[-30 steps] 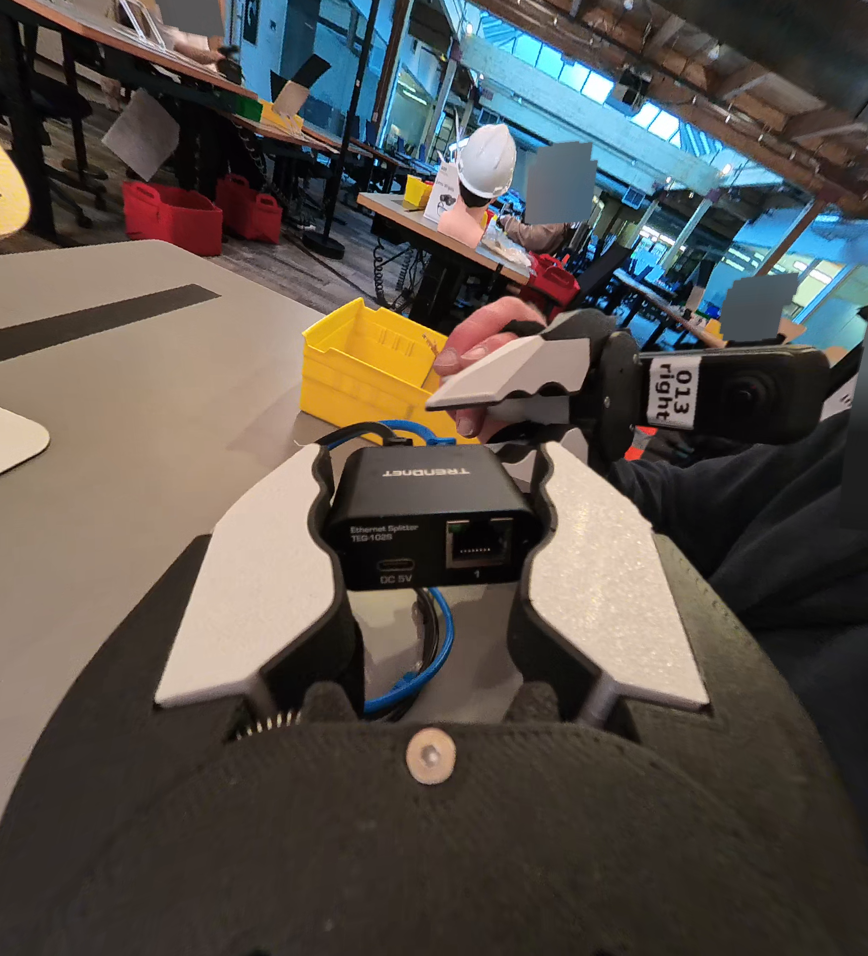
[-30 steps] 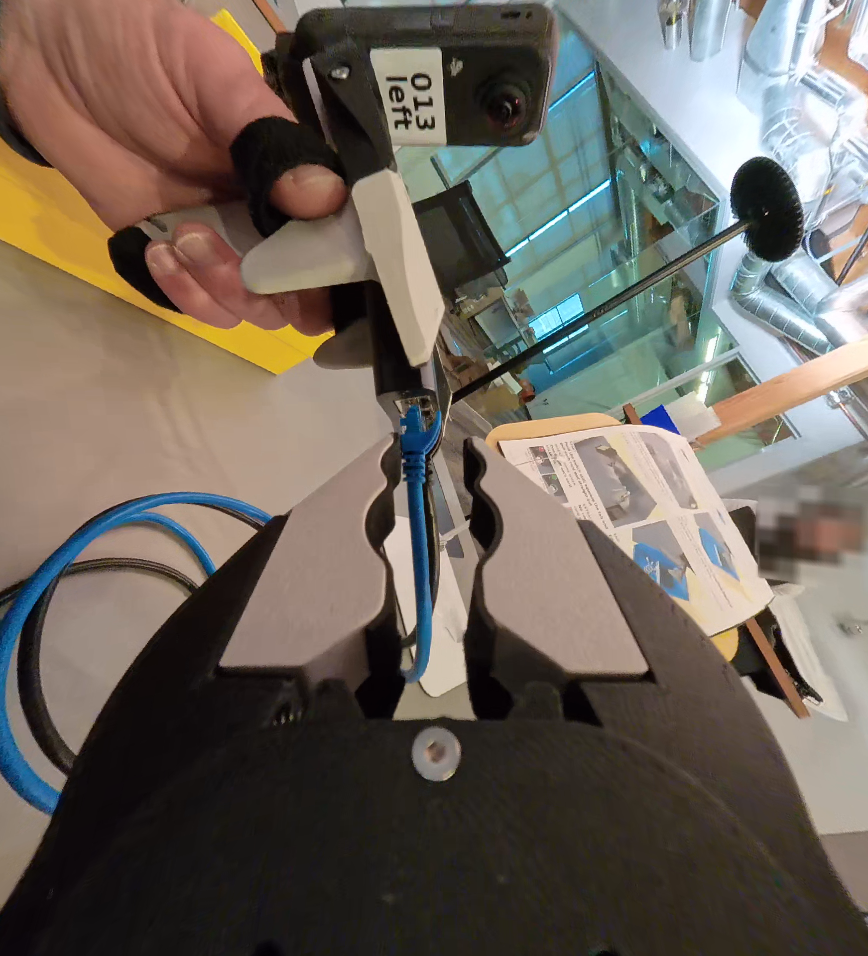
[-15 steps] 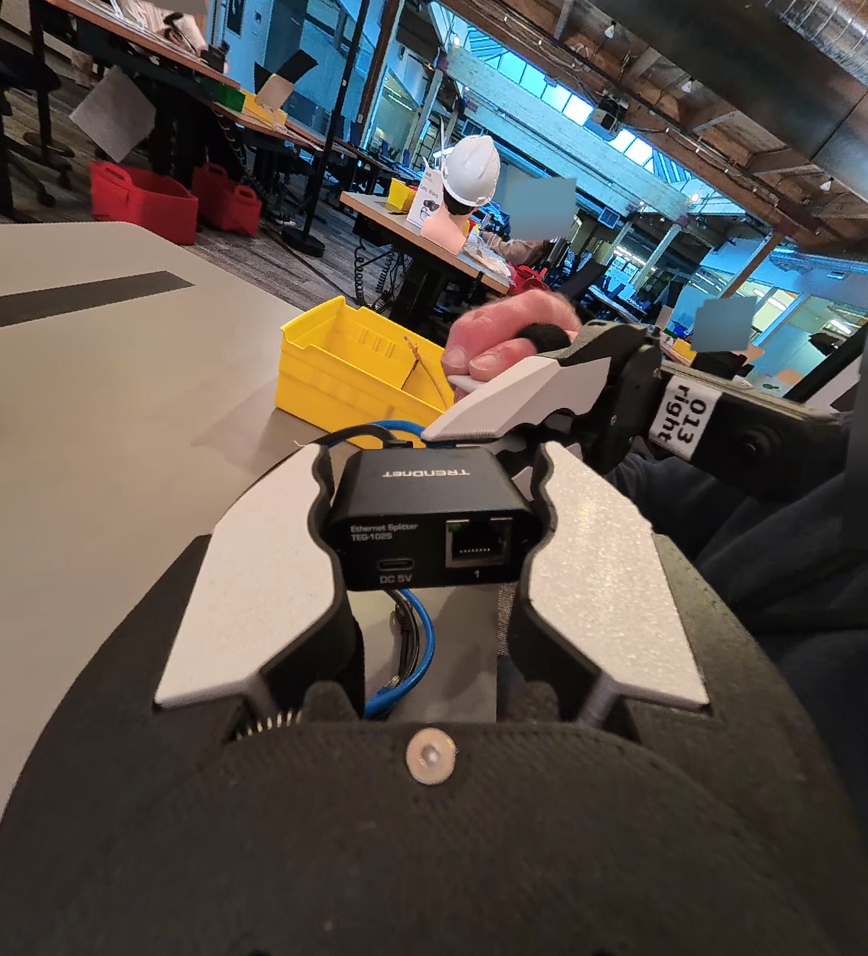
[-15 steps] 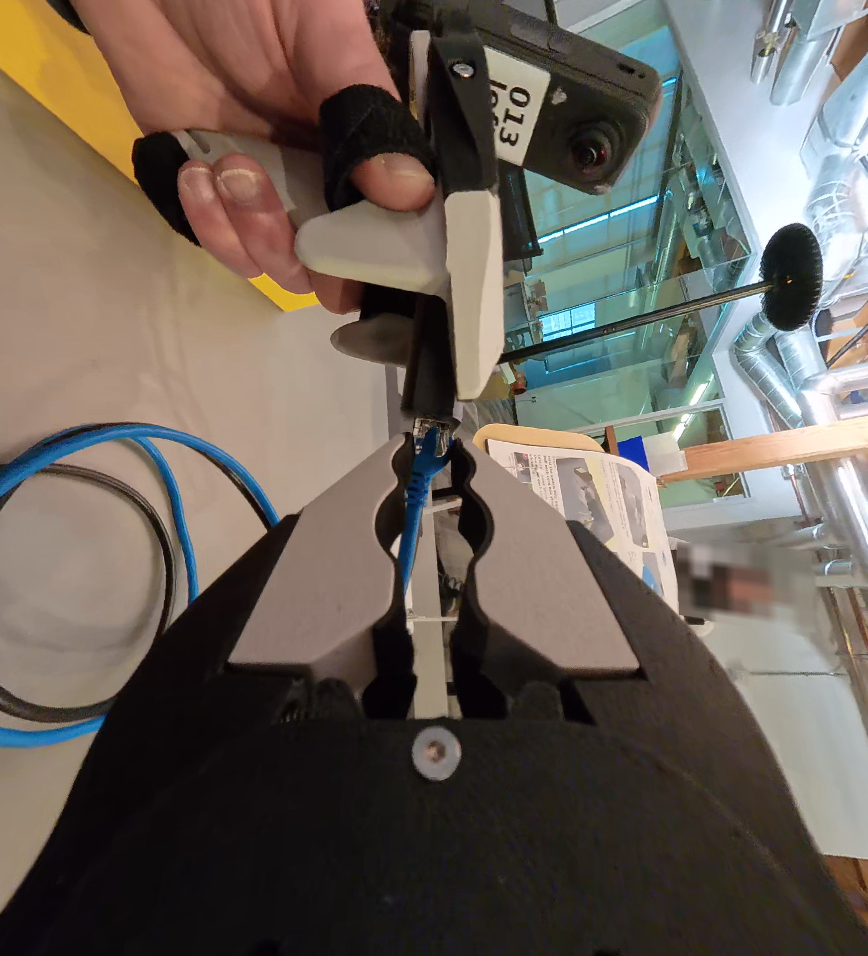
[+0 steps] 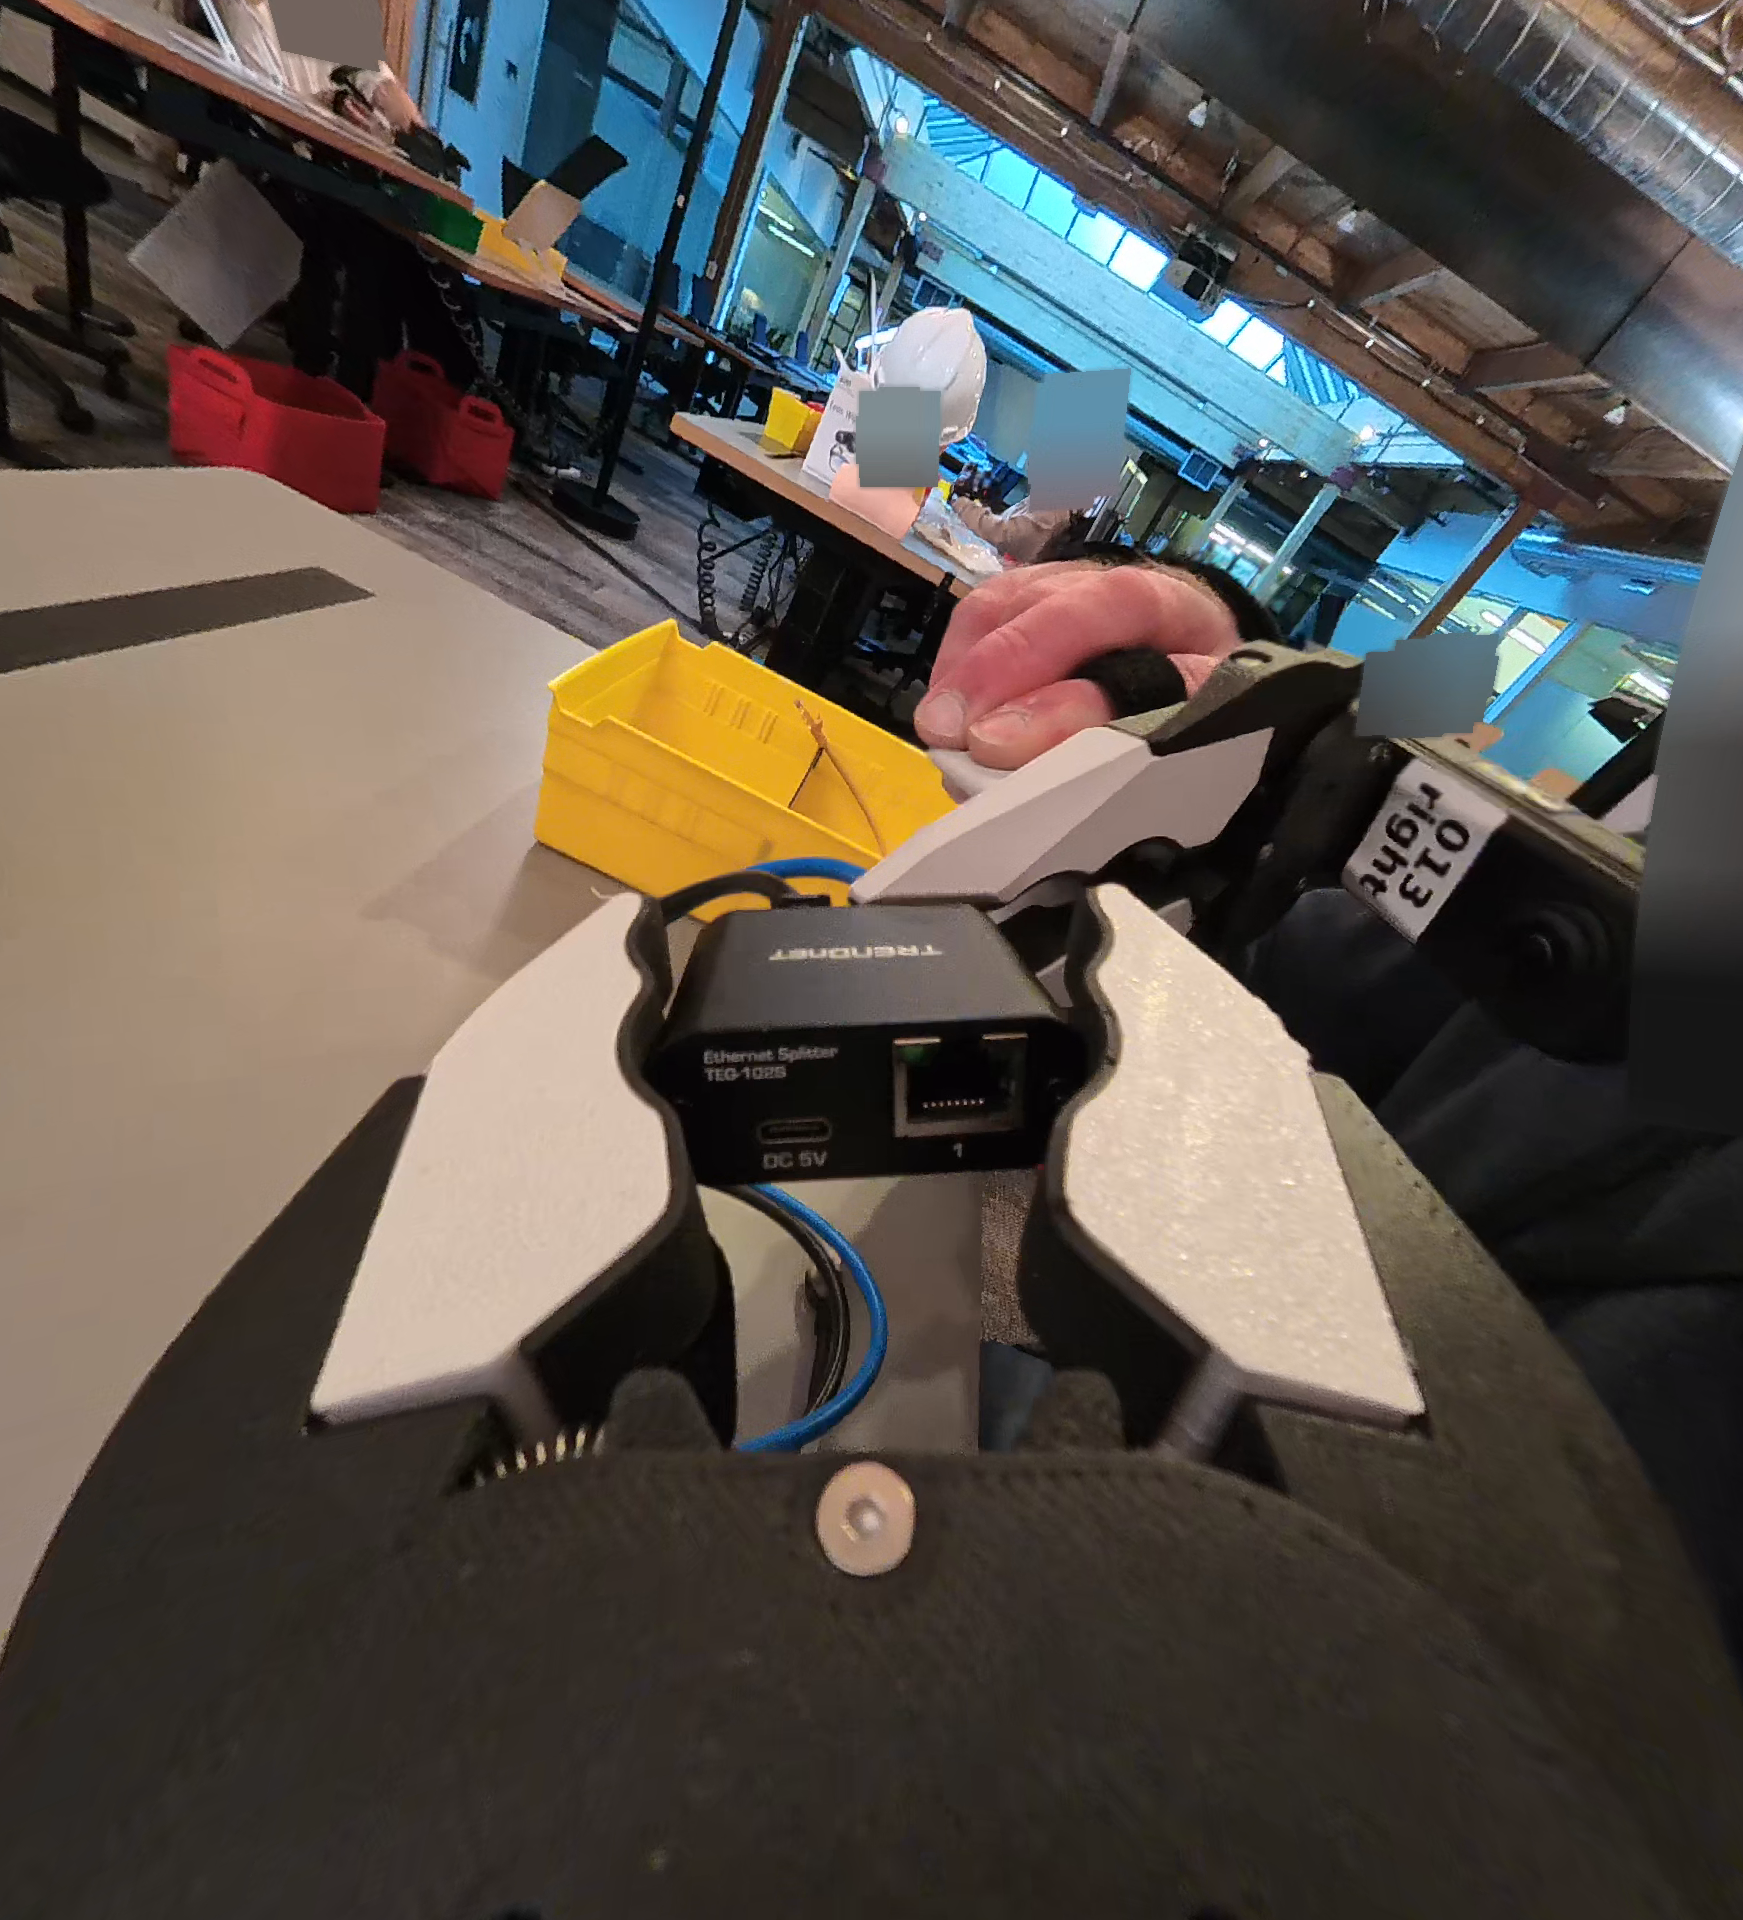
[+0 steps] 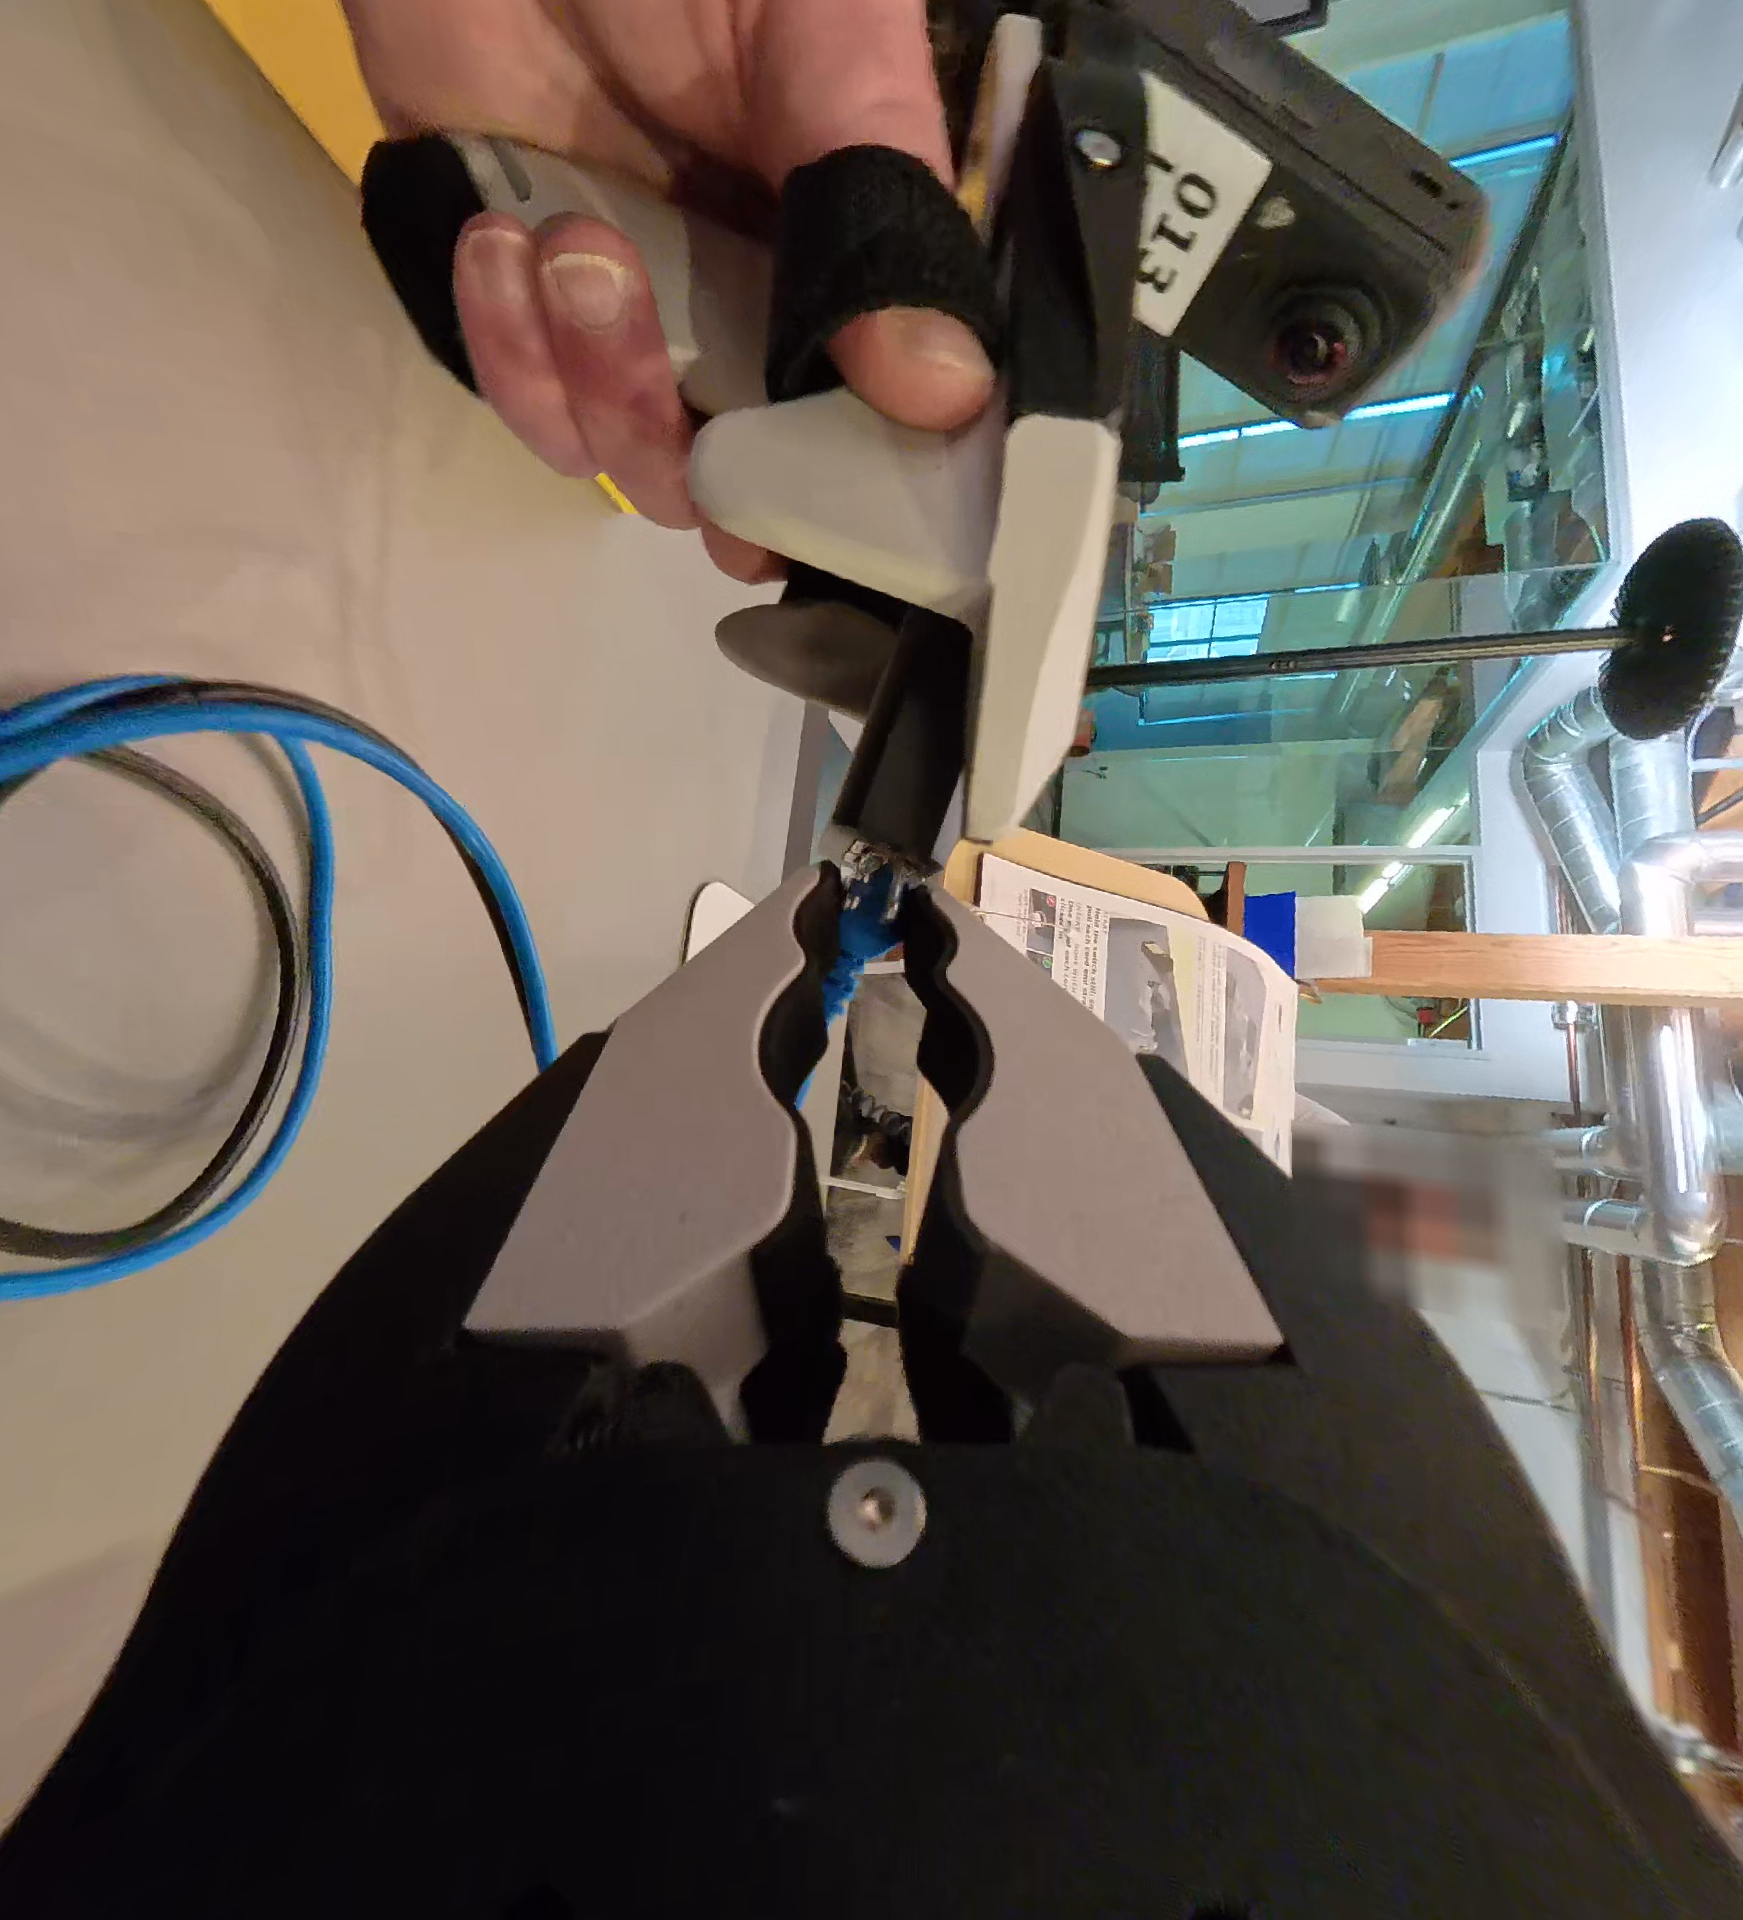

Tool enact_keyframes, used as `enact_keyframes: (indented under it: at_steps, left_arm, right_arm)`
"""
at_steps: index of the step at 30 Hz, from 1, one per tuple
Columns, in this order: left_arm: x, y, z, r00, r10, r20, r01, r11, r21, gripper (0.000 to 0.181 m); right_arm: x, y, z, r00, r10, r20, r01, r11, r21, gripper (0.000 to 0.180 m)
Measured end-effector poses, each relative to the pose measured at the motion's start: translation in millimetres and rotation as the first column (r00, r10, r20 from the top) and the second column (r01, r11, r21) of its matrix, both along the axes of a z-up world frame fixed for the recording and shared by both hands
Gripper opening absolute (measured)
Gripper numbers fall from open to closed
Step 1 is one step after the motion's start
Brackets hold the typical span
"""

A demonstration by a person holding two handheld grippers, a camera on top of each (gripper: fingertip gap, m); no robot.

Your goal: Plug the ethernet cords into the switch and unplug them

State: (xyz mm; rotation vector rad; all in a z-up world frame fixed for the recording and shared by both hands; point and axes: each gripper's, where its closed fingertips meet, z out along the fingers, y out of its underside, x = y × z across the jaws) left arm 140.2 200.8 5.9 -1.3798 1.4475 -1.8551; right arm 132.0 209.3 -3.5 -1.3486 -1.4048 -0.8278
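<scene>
My left gripper (image 5: 867, 925) is shut on a small black switch (image 5: 846, 997) and holds it above the grey table (image 5: 171, 831). One empty port faces the camera. My right gripper (image 6: 872, 899) is shut on the blue ethernet plug (image 6: 862, 920). The plug's clear tip sits at the mouth of the switch's far side (image 6: 903, 748); how deep it sits is hidden. In the left wrist view the right gripper's finger (image 5: 1054, 821) shows just behind the switch. The blue cord (image 6: 327, 831) loops on the table beside a black cable (image 6: 269, 914).
A yellow bin (image 5: 701, 769) stands on the table just beyond the switch. A printed sheet (image 6: 1158, 997) lies on a wooden board farther off. Red bins (image 5: 264, 426) stand on the floor past the table edge. The person's dark clothing fills the right side. Less than 4 cm separates the two grippers' tips.
My right gripper has brought the blue plug up to the switch's far side and tilted. My left gripper keeps its hold on the switch and has swung slightly.
</scene>
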Motion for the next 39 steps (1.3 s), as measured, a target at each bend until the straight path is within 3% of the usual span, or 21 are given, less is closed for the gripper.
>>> enact_keyframes:
  at_steps: [4, 9, 11, 17, 27, 36, 39]
  left_arm:
    - [-9.7, 29.2, 16.9, 0.994, 0.092, 0.062, -0.089, 0.995, -0.040, 0.074]
    - [-20.7, 40.8, 33.4, 0.987, 0.137, 0.080, -0.142, 0.987, 0.070, 0.074]
    - [-19.3, 36.5, 33.4, 0.988, 0.135, 0.075, -0.143, 0.983, 0.115, 0.074]
    - [-22.6, 53.5, 34.0, 0.981, 0.179, 0.078, -0.184, 0.981, 0.065, 0.073]
    - [-33.6, 68.3, 49.3, 0.967, 0.219, 0.128, -0.230, 0.970, 0.073, 0.073]
    - [-52.4, 102.4, 66.4, 0.941, 0.284, 0.186, -0.283, 0.959, -0.030, 0.073]
    - [-48.0, 84.8, 66.2, 0.957, 0.223, 0.186, -0.226, 0.974, -0.002, 0.073]
  right_arm:
    - [23.2, 0.7, 4.5, 0.993, -0.078, -0.086, 0.080, 0.997, 0.019, 0.009]
    - [53.2, -6.7, 17.5, 0.965, -0.150, -0.213, 0.160, 0.987, 0.031, 0.010]
    - [65.4, -13.8, 34.4, 0.952, -0.175, -0.251, 0.195, 0.979, 0.059, 0.010]
    - [121.2, -46.0, 86.3, 0.911, -0.297, -0.284, 0.341, 0.932, 0.120, 0.011]
    - [215.1, -121.2, 163.5, 0.800, -0.512, -0.313, 0.588, 0.776, 0.231, 0.011]
    - [286.6, -168.5, 159.0, 0.658, -0.704, -0.269, 0.753, 0.618, 0.225, 0.012]
    - [274.6, -150.8, 148.3, 0.693, -0.659, -0.291, 0.717, 0.672, 0.184, 0.011]
